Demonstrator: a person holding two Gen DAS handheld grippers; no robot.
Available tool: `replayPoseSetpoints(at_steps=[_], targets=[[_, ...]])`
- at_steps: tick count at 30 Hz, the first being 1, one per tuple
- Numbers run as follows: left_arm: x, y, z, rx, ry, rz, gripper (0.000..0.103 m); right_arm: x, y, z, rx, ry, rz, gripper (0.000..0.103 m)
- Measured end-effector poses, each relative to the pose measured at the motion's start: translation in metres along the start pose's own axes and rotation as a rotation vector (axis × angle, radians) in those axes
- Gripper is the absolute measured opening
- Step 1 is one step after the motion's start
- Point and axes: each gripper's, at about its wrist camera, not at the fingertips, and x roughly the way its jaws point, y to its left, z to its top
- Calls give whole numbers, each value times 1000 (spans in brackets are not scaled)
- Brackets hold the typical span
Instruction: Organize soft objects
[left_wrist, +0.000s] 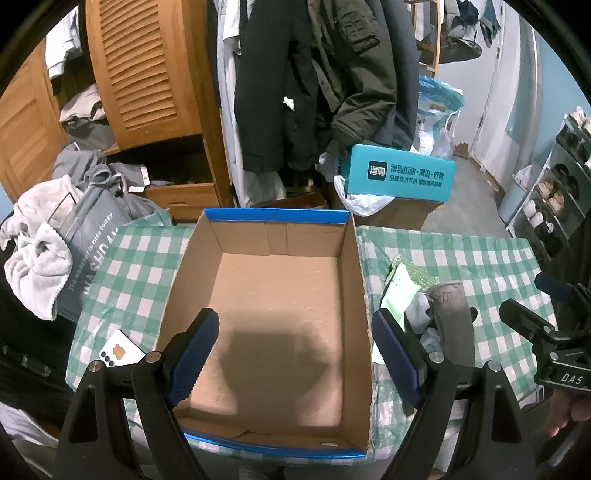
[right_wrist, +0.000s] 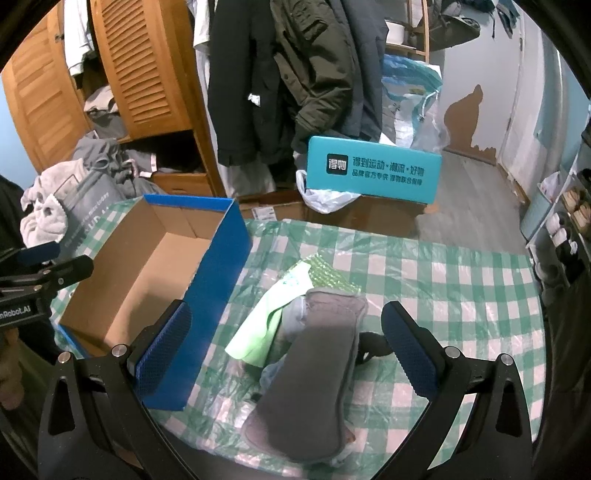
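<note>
An open blue cardboard box (left_wrist: 273, 221) (right_wrist: 218, 266) with nothing in it stands on the green checked tablecloth (left_wrist: 461, 254) (right_wrist: 443, 280). My left gripper (left_wrist: 295, 354) is open and hovers over the box. Right of the box lies a pile of soft items: a long dark grey insole (right_wrist: 314, 369) (left_wrist: 452, 317) on top, a light green pouch (right_wrist: 269, 317) (left_wrist: 399, 291), a green bubble-wrap piece (right_wrist: 328, 277) and pale cloth (right_wrist: 291, 321) beneath. My right gripper (right_wrist: 291, 350) is open, its fingers on either side of the insole, above it.
A white phone (left_wrist: 120, 353) lies on the cloth left of the box. A grey bag with towels (left_wrist: 48, 258) sits at the table's left. A teal box (left_wrist: 399, 173) (right_wrist: 375, 170), hanging coats (left_wrist: 303, 85) and a wooden wardrobe (left_wrist: 147, 66) stand behind.
</note>
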Motion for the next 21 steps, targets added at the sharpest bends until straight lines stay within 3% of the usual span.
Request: replayPoseSetpoints(at_steps=[21], targets=[[0, -1, 0, -2, 7, -2, 86, 5, -4, -2, 21, 13, -3, 102]])
